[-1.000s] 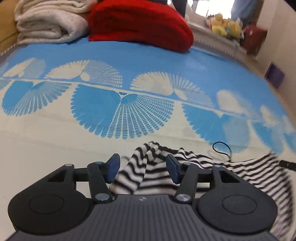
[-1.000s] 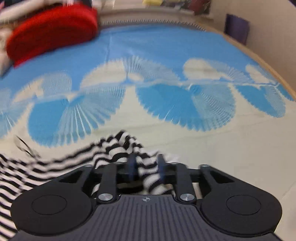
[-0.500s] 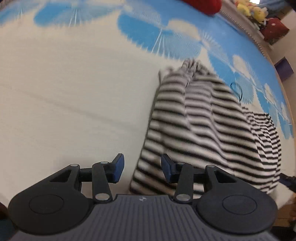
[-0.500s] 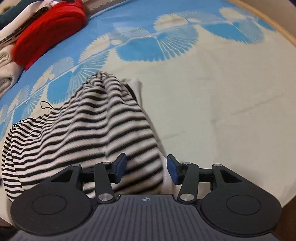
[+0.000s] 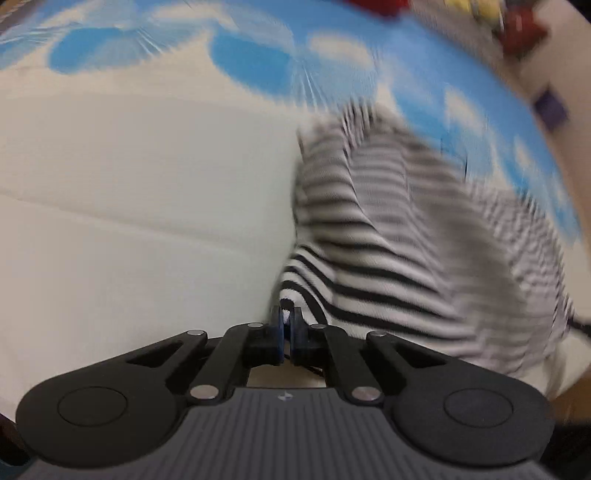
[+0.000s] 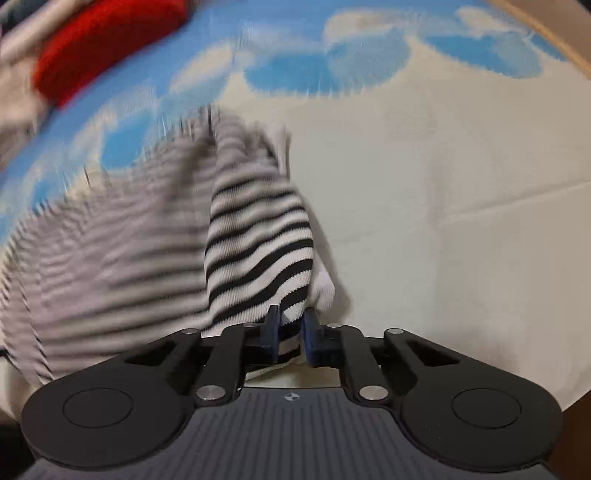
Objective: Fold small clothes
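A small black-and-white striped garment [image 5: 399, 240] lies bunched on the cream and blue bedspread [image 5: 129, 203], blurred by motion. My left gripper [image 5: 286, 319] is shut on its near left corner. In the right wrist view the same striped garment [image 6: 255, 236] runs up from my right gripper [image 6: 290, 317], which is shut on its near right edge, with white fabric showing beside the fingers.
A red cushion [image 6: 107, 48] lies at the far left of the bed, with pale folded cloth beside it. Blue fan patterns cover the far part of the bedspread [image 6: 424, 184]. A wooden bed edge [image 6: 546, 33] shows at the far right.
Both grippers were open near the garment's near edge half a second ago. Both have now shut on it, one at each near corner, and the views are blurred by motion.
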{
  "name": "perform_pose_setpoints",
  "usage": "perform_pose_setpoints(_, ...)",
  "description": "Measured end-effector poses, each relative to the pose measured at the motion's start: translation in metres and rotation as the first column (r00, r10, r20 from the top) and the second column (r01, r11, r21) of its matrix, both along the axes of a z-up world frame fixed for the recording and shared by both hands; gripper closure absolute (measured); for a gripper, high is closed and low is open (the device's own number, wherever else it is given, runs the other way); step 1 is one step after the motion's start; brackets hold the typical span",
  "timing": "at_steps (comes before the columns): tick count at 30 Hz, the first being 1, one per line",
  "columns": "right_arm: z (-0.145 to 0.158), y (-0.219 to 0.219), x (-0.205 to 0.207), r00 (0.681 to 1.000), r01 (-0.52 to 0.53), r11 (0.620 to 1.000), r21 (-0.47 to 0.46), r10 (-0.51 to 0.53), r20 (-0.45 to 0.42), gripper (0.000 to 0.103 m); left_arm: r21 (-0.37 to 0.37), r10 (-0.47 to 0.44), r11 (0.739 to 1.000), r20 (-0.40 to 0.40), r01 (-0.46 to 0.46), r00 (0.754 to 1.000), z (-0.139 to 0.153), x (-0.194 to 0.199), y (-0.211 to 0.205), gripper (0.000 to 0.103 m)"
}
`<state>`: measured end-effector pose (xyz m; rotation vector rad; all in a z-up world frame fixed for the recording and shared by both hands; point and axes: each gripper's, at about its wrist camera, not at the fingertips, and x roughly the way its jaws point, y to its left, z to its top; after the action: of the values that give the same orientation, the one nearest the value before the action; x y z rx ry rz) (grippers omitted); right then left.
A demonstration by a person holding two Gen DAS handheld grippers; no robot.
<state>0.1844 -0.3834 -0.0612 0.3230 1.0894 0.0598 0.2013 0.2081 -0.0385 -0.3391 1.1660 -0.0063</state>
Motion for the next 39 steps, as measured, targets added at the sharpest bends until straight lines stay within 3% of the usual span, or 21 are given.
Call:
perform_pose_setpoints(2,0.014,-0.015,-0.008,0.997,0.064,0.996,0.060,-0.067,0.049,0.093,0.038,0.030,0.999,-0.039,-0.028,0.999,-0.002,-0.006,0.010,0.102)
perform_pose_setpoints(3,0.013,-0.018,-0.010,0.997,0.068,0.997,0.027,-0.069,0.036,0.093,0.052,0.031,0.998,-0.109,-0.025,0.994,-0.012,-0.008,0.013,0.102)
perform_pose_setpoints(6,-0.012,-0.015,-0.011,0.990,0.064,0.996,-0.056,-0.070,-0.119,0.095,0.149,-0.042,0.986,-0.230,0.077,0.972,-0.031,-0.009,-0.001,0.103)
perform_pose_setpoints(7,-0.019,-0.011,-0.010,0.984,0.059,0.990,-0.127,-0.079,-0.157,0.103,0.163,-0.047,0.983,-0.240,0.088,0.970,-0.032,-0.009,-0.004,0.103)
perform_pose_setpoints(9,-0.025,-0.012,-0.009,0.973,0.088,0.958,-0.271,-0.141,-0.182,0.103,0.167,-0.032,0.983,-0.246,0.074,0.969,-0.027,-0.010,-0.005,0.103)
perform_pose_setpoints(11,-0.018,-0.022,-0.009,0.972,0.159,0.969,-0.188,-0.187,-0.141,0.103,0.166,-0.023,0.984,-0.204,0.058,0.979,-0.016,-0.011,-0.007,0.099)
perform_pose_setpoints(14,0.004,-0.021,-0.014,0.985,0.170,0.981,-0.097,-0.171,-0.001,0.100,0.140,-0.015,0.990,-0.044,0.021,0.999,0.013,-0.011,-0.007,0.078)
perform_pose_setpoints(15,0.007,-0.018,-0.013,0.988,0.154,0.985,-0.080,-0.153,0.026,0.096,0.112,-0.013,0.994,0.002,0.013,1.000,0.020,-0.012,-0.008,0.078)
perform_pose_setpoints(17,0.006,-0.011,-0.012,0.993,0.116,0.992,-0.051,-0.115,0.034,0.073,0.065,-0.021,0.998,0.050,0.018,0.999,0.027,-0.011,-0.014,0.078)
perform_pose_setpoints(18,0.001,-0.005,-0.010,0.995,0.100,0.994,-0.053,-0.099,0.019,0.069,0.052,-0.030,0.998,0.066,0.027,0.997,0.029,-0.010,-0.019,0.078)
perform_pose_setpoints(24,-0.020,0.013,0.007,0.998,0.032,0.995,-0.091,-0.037,-0.051,0.070,0.043,-0.128,0.992,0.149,0.123,0.981,0.022,0.002,-0.066,0.078)
perform_pose_setpoints(25,-0.022,0.015,0.009,0.998,0.025,0.994,-0.106,-0.031,-0.054,0.083,0.042,-0.137,0.990,0.159,0.132,0.978,0.019,0.013,-0.072,0.078)
perform_pose_setpoints(26,-0.024,0.015,0.011,0.998,0.030,0.991,-0.134,-0.037,-0.057,0.093,0.043,-0.145,0.989,0.165,0.139,0.976,0.019,0.016,-0.079,0.078)
perform_pose_setpoints(31,-0.019,0.006,0.014,0.988,0.146,0.969,-0.200,-0.151,-0.011,0.093,0.037,-0.147,0.989,0.141,0.143,0.979,0.006,0.040,-0.103,0.077)
perform_pose_setpoints(34,-0.004,0.009,0.015,0.979,0.199,0.948,-0.247,-0.181,0.094,0.093,0.095,-0.140,0.986,0.005,0.139,0.990,-0.022,0.057,-0.114,0.073)
perform_pose_setpoints(36,0.009,0.015,0.015,0.969,0.204,0.953,-0.224,-0.164,0.185,0.092,0.102,-0.112,0.988,-0.049,0.117,0.992,-0.033,0.065,-0.114,0.073)
perform_pose_setpoints(39,0.023,0.034,0.015,0.958,0.099,0.983,-0.152,-0.053,0.282,0.076,0.078,-0.083,0.993,-0.021,0.084,0.996,-0.028,0.068,-0.109,0.073)
